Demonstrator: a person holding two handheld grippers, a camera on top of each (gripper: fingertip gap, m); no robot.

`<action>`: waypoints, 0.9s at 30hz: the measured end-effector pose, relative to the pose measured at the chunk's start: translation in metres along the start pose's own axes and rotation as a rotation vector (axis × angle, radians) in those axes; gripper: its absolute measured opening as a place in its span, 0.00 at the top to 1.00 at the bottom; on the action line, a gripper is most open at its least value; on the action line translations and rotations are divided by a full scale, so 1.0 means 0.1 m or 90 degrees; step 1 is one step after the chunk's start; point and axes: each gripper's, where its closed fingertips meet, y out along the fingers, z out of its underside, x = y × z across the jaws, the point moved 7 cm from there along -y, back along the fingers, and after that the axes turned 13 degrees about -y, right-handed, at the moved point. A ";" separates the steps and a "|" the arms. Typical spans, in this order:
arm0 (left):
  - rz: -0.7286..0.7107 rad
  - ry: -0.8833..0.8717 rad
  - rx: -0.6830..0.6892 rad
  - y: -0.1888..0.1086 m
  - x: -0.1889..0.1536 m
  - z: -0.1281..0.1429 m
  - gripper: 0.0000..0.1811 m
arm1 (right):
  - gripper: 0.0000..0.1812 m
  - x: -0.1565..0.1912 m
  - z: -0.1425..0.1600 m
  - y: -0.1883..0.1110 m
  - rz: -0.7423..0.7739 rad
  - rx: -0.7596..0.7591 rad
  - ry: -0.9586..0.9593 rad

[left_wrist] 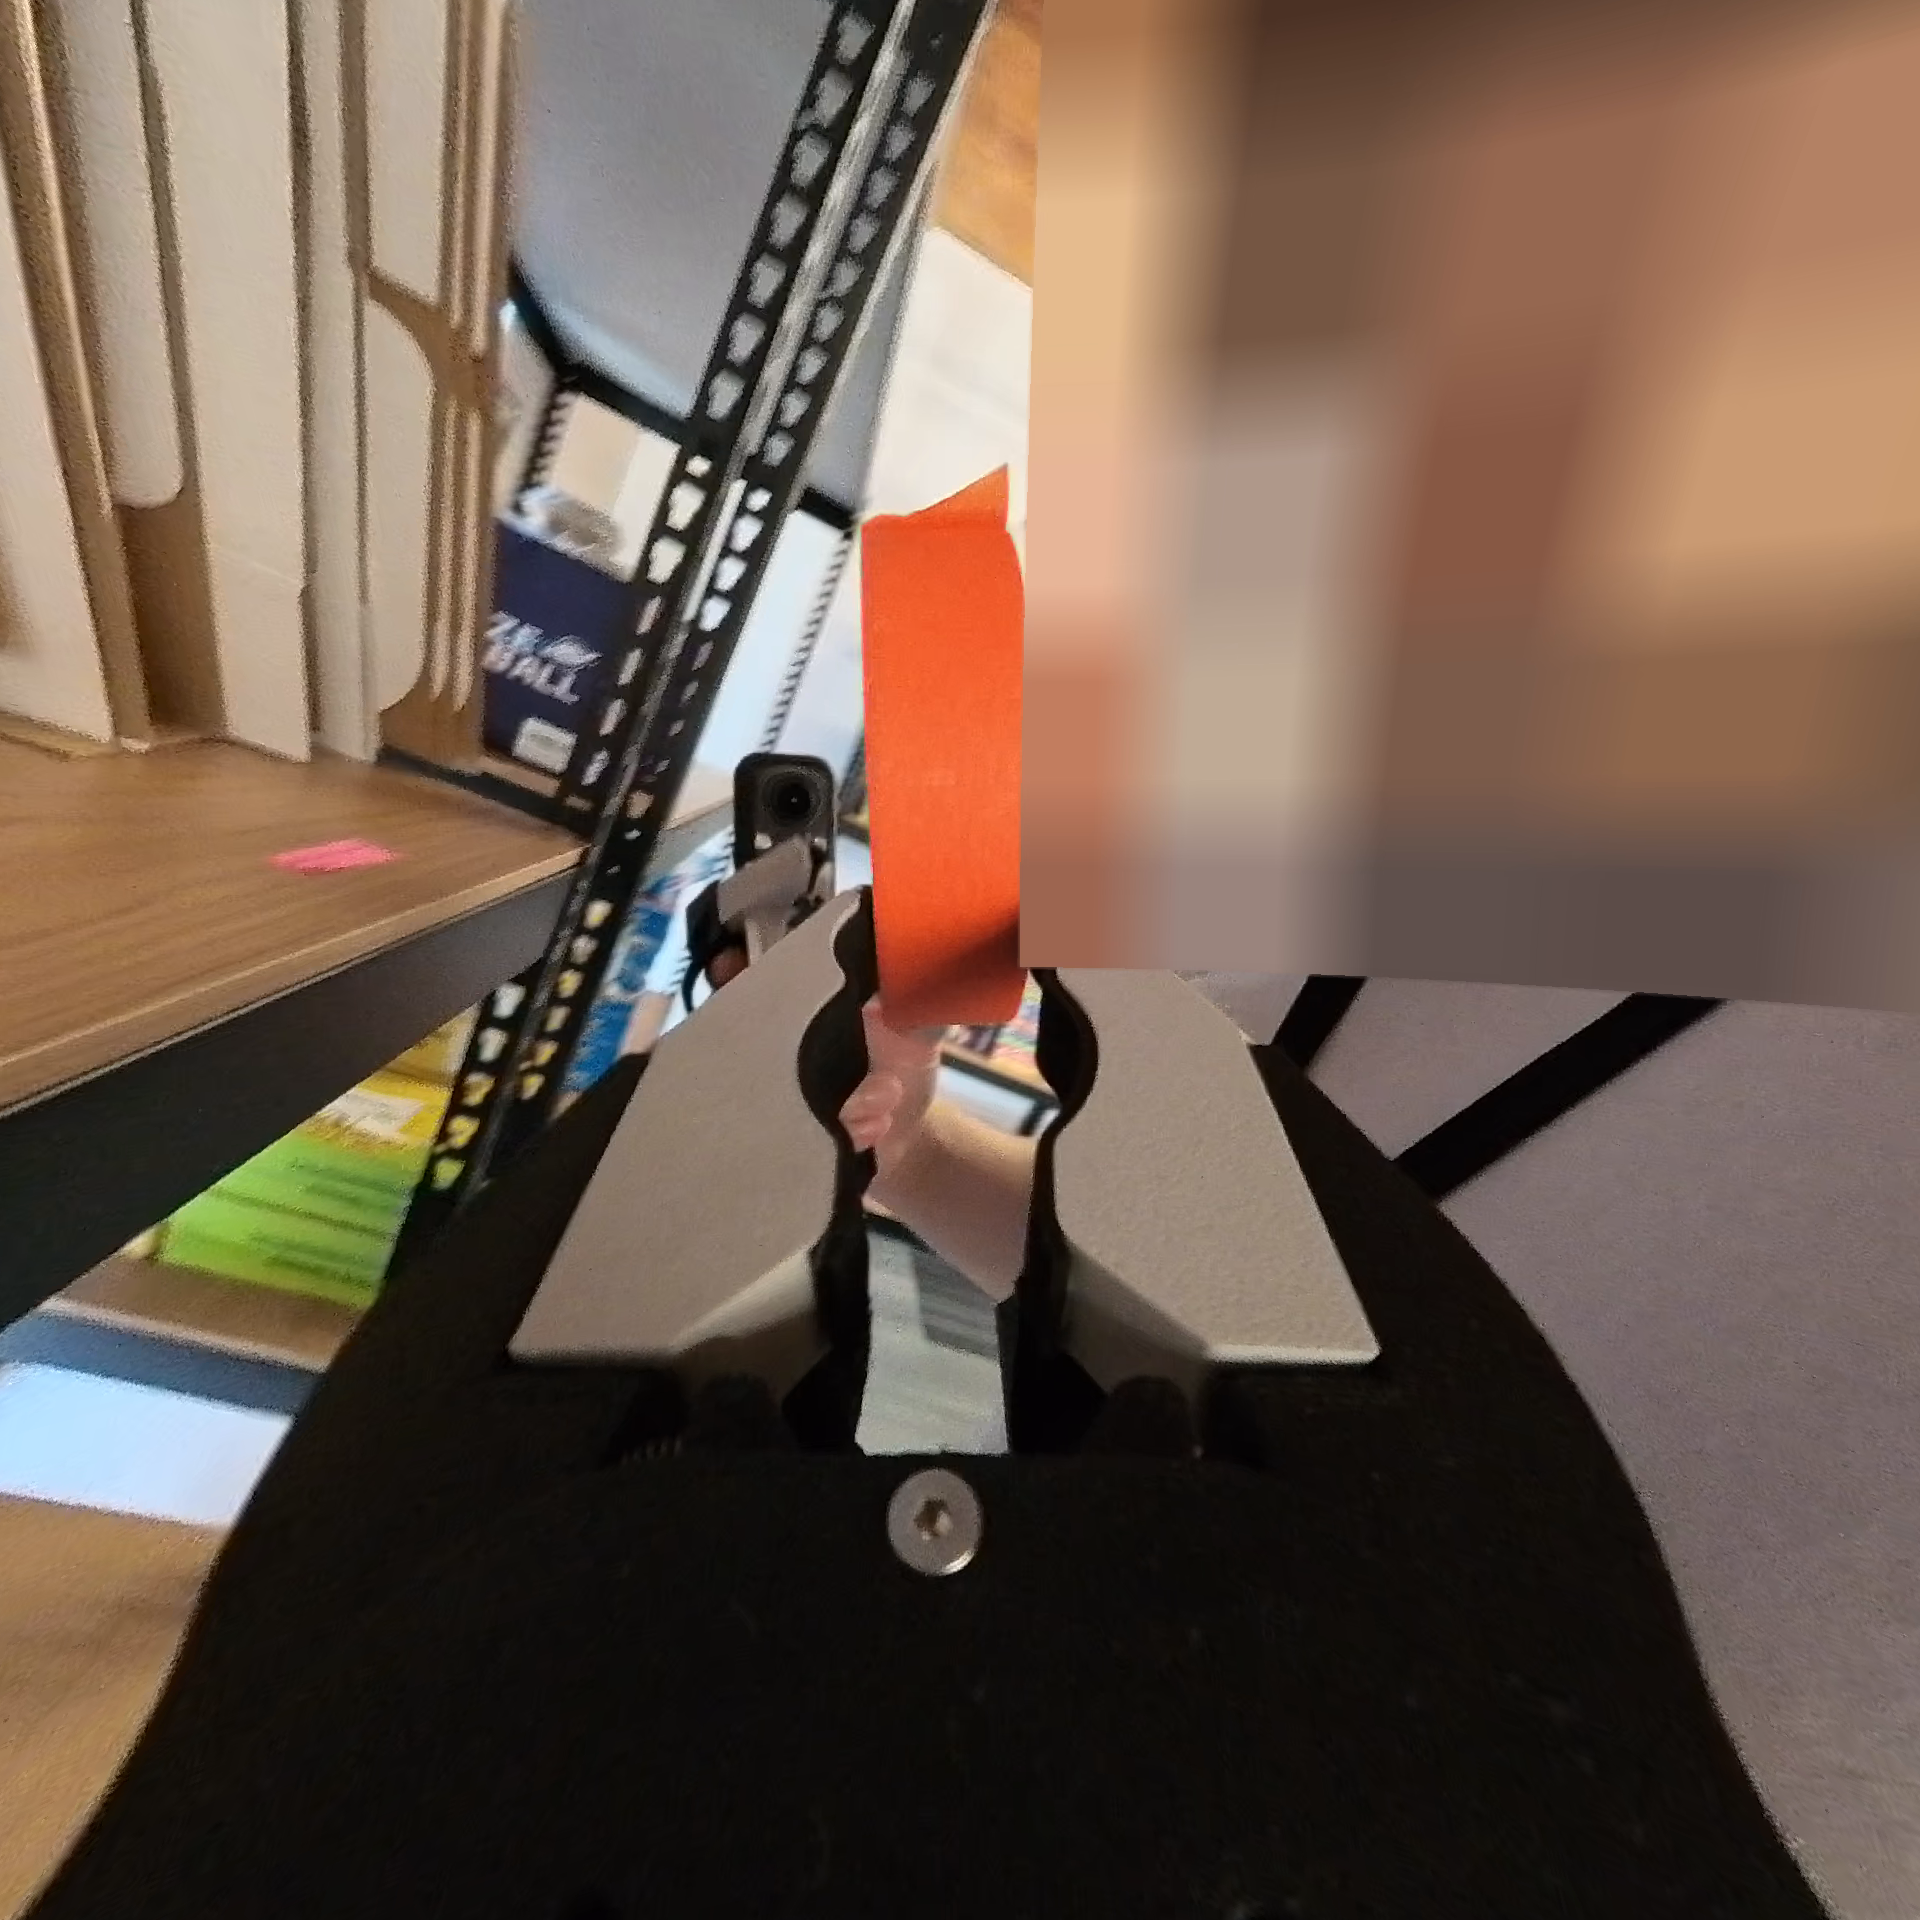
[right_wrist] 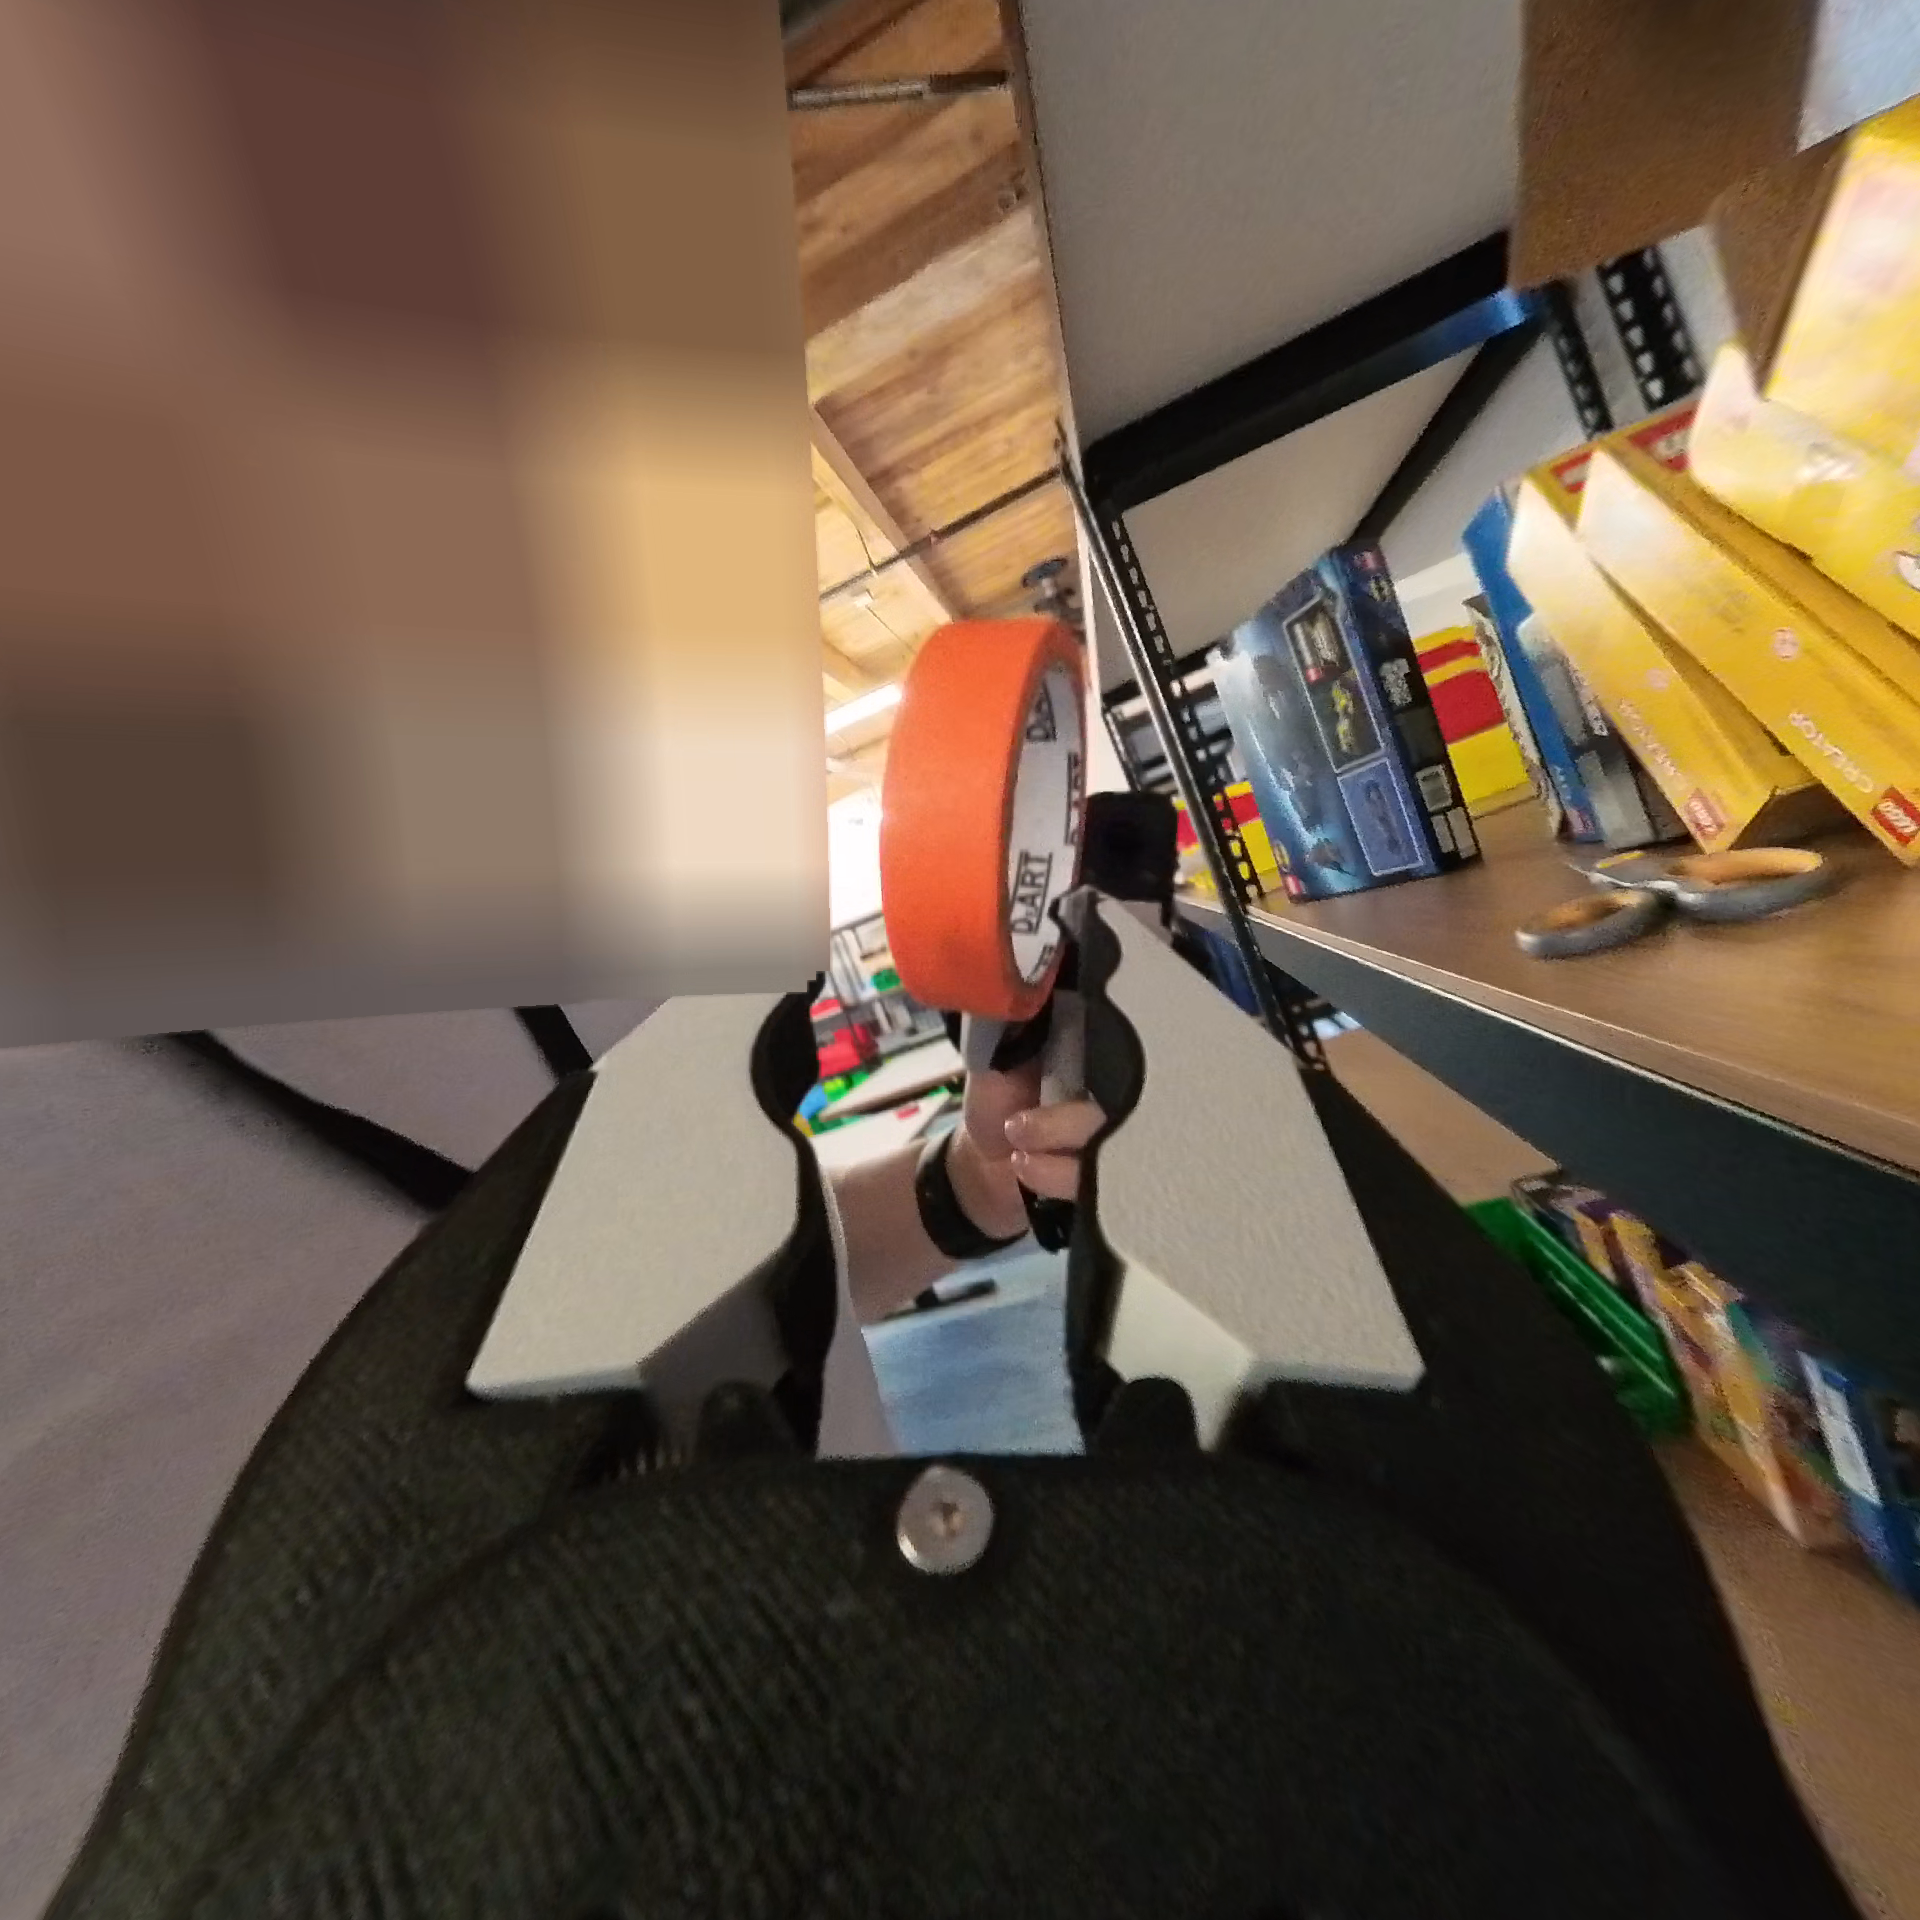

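Observation:
An orange tape roll (left_wrist: 940, 748) stands edge-on at my left gripper (left_wrist: 951, 951), whose fingers are closed on the roll's lower rim; a loose tape end sticks up at the top. In the right wrist view the same roll (right_wrist: 966, 831) shows its white core, with the left gripper and a hand (right_wrist: 1039, 1143) just behind it. My right gripper (right_wrist: 935, 977) is open with a wide gap, and the roll's lower edge sits just past its fingertips. The right gripper also shows small and farther off in the left wrist view (left_wrist: 779, 842), left of the roll.
A wooden shelf board (left_wrist: 260, 914) with a pink sticker (left_wrist: 332, 857) and a black perforated upright (left_wrist: 727, 499) lie to the left. On the right, a shelf (right_wrist: 1662, 1018) holds scissors (right_wrist: 1683, 894), yellow boxes (right_wrist: 1714, 675) and a blue box (right_wrist: 1351, 727). A person's grey top (left_wrist: 1662, 1299) is close. My right fingertips sit around 7 cm from my left ones.

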 end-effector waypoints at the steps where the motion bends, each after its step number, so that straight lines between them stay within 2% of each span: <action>1: -0.014 0.002 0.003 0.06 0.03 0.04 0.86 | 0.75 -0.02 -0.02 -0.07 -0.003 -0.013 0.012; 4: -0.013 -0.020 0.018 0.25 0.10 0.18 0.86 | 0.75 -0.03 0.00 -0.14 -0.064 -0.014 0.065; 6: -0.010 -0.037 0.023 0.36 0.15 0.25 0.86 | 0.75 0.01 0.01 -0.14 -0.146 -0.022 0.125; 9: -0.001 -0.065 0.037 0.49 0.25 0.35 0.86 | 0.81 0.05 -0.03 -0.17 -0.260 -0.054 0.193; 12: 0.034 -0.106 0.040 0.59 0.30 0.43 0.86 | 0.92 0.05 -0.09 -0.23 -0.335 -0.098 0.200; 15: 0.065 -0.131 0.046 0.66 0.30 0.49 0.86 | 0.94 0.13 -0.11 -0.25 -0.406 -0.097 0.188; 20: 0.031 -0.105 0.027 0.69 0.33 0.52 0.85 | 0.95 0.19 -0.13 -0.29 -0.416 -0.045 0.152; 22: 0.000 -0.089 0.026 0.67 0.36 0.52 0.78 | 0.96 0.20 -0.17 -0.33 -0.404 -0.028 0.126; 24: -0.050 -0.072 0.034 0.60 0.39 0.49 0.72 | 0.96 0.19 -0.19 -0.36 -0.362 0.007 0.081; 27: -0.112 -0.040 0.038 0.51 0.39 0.38 0.71 | 0.96 0.15 -0.16 -0.40 -0.266 0.115 -0.023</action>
